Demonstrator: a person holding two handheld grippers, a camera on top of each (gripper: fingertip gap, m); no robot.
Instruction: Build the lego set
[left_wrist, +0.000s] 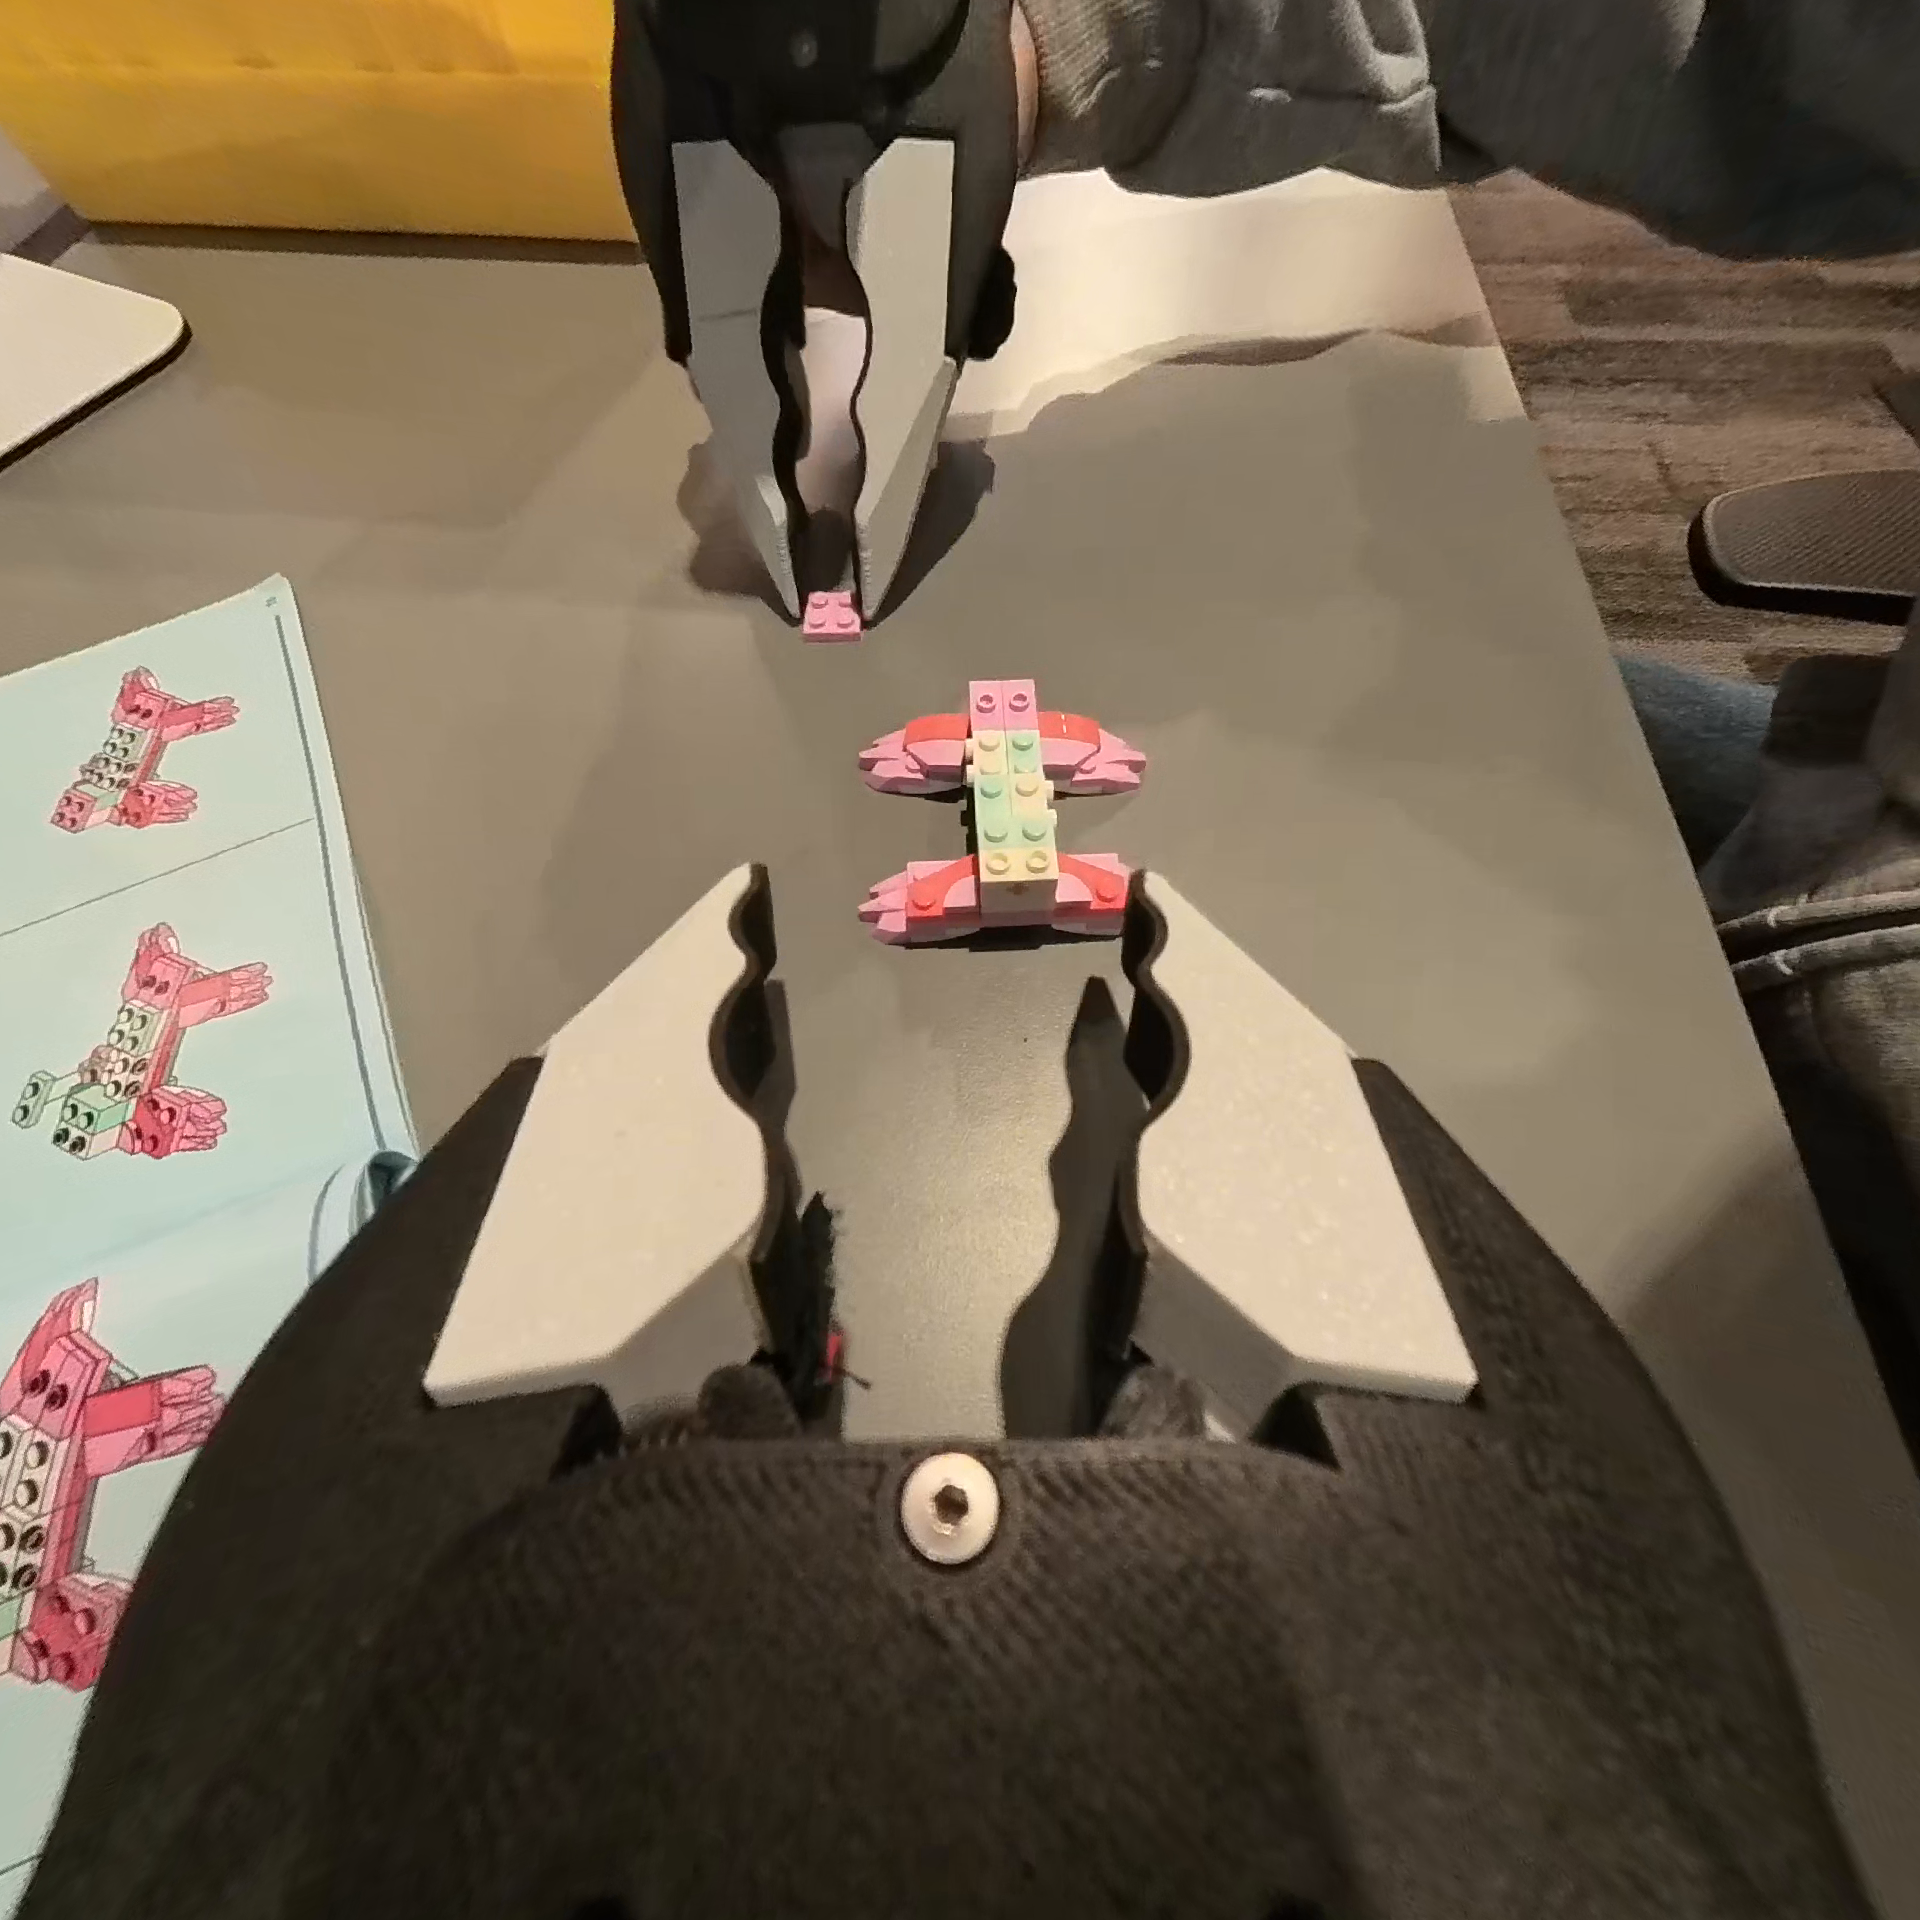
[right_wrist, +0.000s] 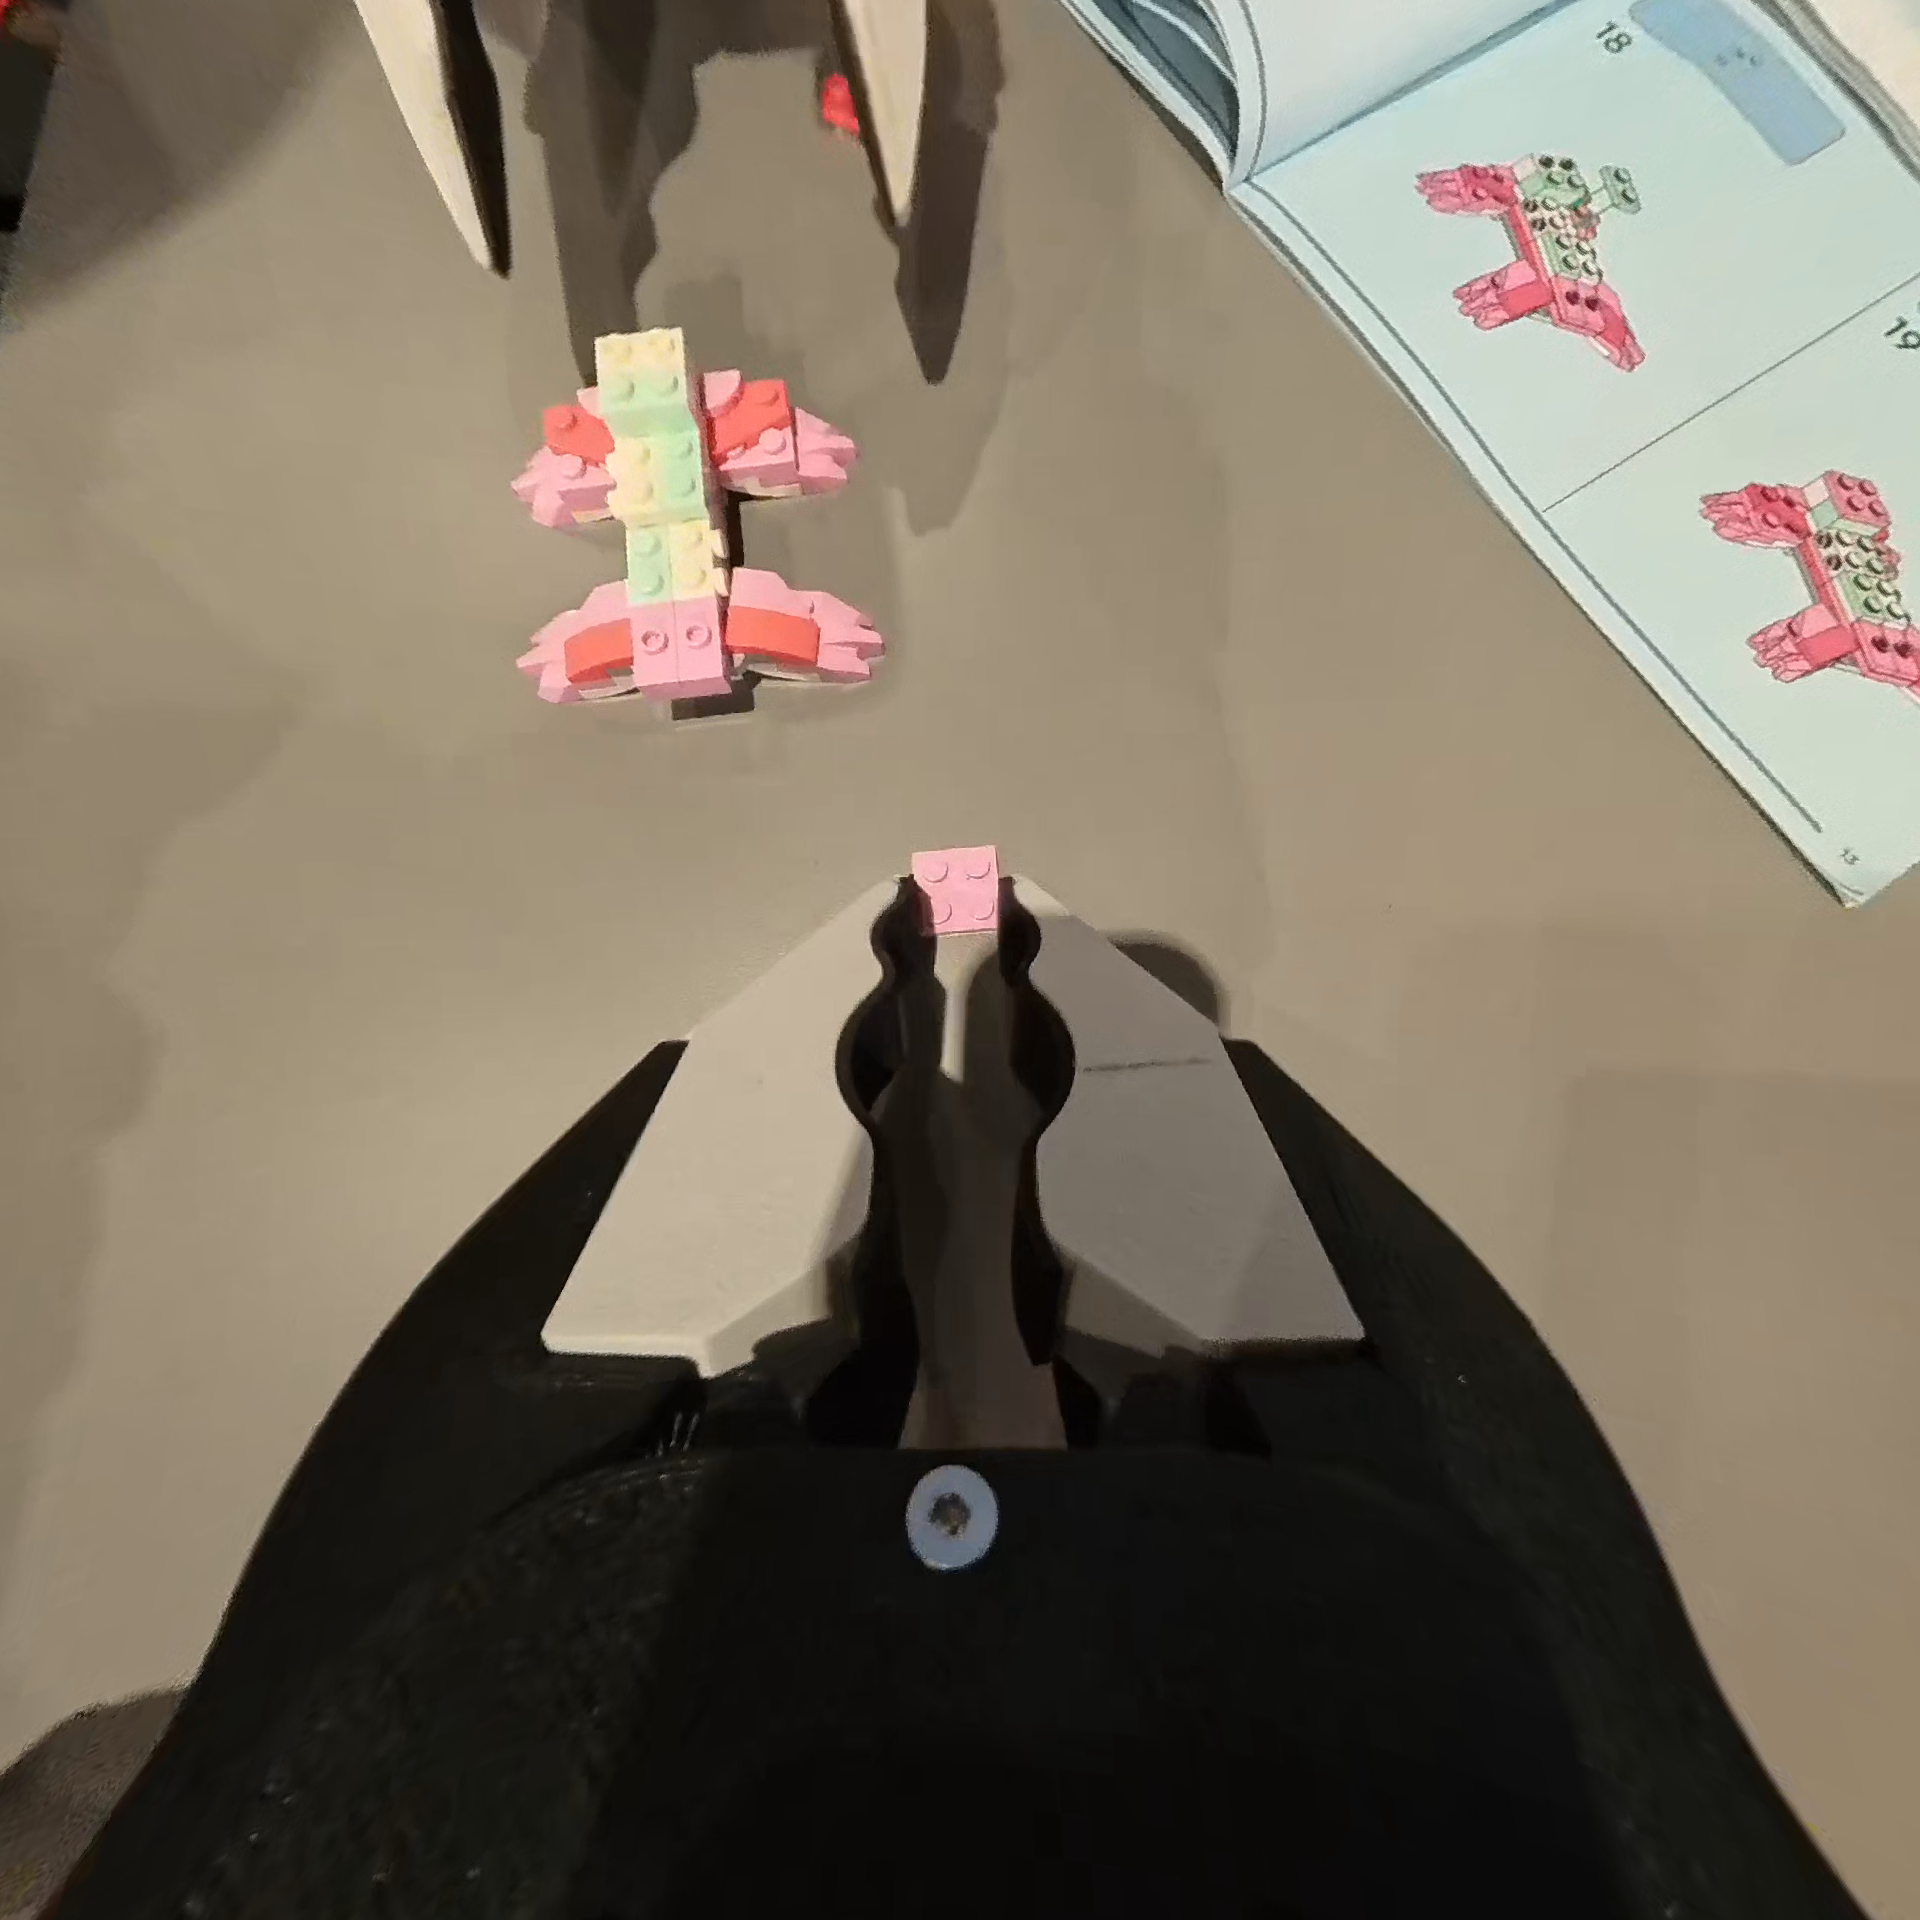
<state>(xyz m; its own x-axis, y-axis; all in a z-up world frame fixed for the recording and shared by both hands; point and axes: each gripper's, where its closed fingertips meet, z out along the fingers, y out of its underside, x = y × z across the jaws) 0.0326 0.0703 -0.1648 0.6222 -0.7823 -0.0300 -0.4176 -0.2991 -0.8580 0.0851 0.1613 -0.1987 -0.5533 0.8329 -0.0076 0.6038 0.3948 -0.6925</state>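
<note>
While the left gripper (left_wrist: 951, 914) waits with its fingers spread wide just short of the near end of the lego model (left_wrist: 1003, 810), the right gripper (right_wrist: 958, 902) is clamped on a small pink plate (right_wrist: 960, 888), pinching it by its two side edges at the very fingertips. The model lies flat on the grey tabletop (left_wrist: 1351, 727), between the two grippers: a pastel green, yellow and white spine with pink and red claw-like limbs at each end. The open instruction booklet (left_wrist: 156, 935) lies to the left in the left wrist view.

The step in hand looks like seating the plate on the model. To do it well, I would keep the plate level, studs up, and line its edges with the stud grid before pressing. The left gripper should probably close on the spine first, to steady the model, as it sits loose on the tabletop and may slide or tip under a push. Since the hold is shallow, press straight down, gently.
</note>
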